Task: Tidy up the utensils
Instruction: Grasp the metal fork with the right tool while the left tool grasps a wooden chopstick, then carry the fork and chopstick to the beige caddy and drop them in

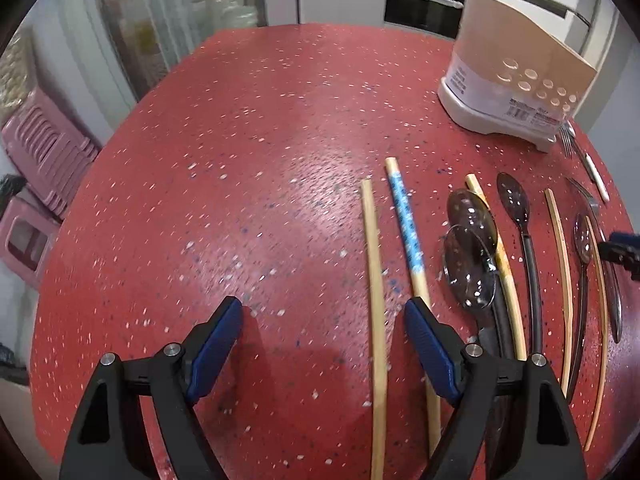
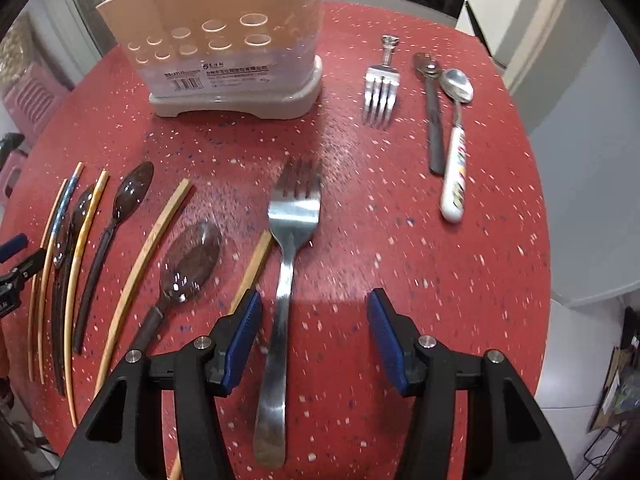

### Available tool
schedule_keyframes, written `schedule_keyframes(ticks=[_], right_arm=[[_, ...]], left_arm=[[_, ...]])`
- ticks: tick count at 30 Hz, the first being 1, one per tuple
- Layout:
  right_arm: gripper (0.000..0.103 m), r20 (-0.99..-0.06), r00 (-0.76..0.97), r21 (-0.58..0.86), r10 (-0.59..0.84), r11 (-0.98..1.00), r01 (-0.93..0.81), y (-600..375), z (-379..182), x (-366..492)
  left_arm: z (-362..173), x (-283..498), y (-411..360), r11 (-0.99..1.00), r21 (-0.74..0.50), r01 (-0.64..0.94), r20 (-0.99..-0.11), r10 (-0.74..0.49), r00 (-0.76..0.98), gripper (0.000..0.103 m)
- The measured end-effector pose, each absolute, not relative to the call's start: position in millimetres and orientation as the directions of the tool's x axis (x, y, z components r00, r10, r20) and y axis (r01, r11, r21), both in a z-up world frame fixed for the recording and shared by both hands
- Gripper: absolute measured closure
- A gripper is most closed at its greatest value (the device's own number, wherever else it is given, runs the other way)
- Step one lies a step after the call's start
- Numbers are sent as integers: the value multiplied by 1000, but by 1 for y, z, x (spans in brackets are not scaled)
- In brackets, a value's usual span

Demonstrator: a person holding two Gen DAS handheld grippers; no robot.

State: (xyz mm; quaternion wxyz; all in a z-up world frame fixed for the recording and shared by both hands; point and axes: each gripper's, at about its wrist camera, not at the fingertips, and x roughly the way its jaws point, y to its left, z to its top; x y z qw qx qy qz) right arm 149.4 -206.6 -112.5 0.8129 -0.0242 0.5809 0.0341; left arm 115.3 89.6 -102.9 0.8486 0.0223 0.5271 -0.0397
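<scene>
Utensils lie on a red speckled table (image 1: 260, 140). In the left wrist view my left gripper (image 1: 324, 320) is open and empty above a plain chopstick (image 1: 376, 300) and a blue-patterned chopstick (image 1: 408, 228); dark plastic spoons (image 1: 472, 240) lie to its right. In the right wrist view my right gripper (image 2: 314, 314) is open and empty over the handle of a large steel fork (image 2: 290, 264). A beige utensil holder (image 2: 224, 44) stands at the back; it also shows in the left wrist view (image 1: 516, 80).
A smaller fork (image 2: 380, 88), a dark-handled spoon (image 2: 432, 112) and a spoon with a patterned white handle (image 2: 456, 148) lie at the back right. More chopsticks (image 2: 140, 264) and dark spoons (image 2: 188, 268) lie left of the big fork. Pink stools (image 1: 44, 168) stand beyond the table's left edge.
</scene>
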Motion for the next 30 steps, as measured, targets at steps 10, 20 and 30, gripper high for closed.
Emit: schedule_keyframes(ticks=[10, 20, 30], right_arm=[[86, -962, 269, 8, 43, 991, -131, -201, -106, 165], [96, -941, 320, 68, 115, 986, -152, -209, -92, 146], [100, -847, 430, 288, 312, 950, -121, -251, -49, 110]], left_arm=[[-95, 135, 74, 980, -13, 196, -933, -83, 349, 25], [-90, 128, 64, 977, -51, 208, -922, -127, 367, 72], [-38, 92, 89, 976, -175, 130, -811, -218, 542, 72]])
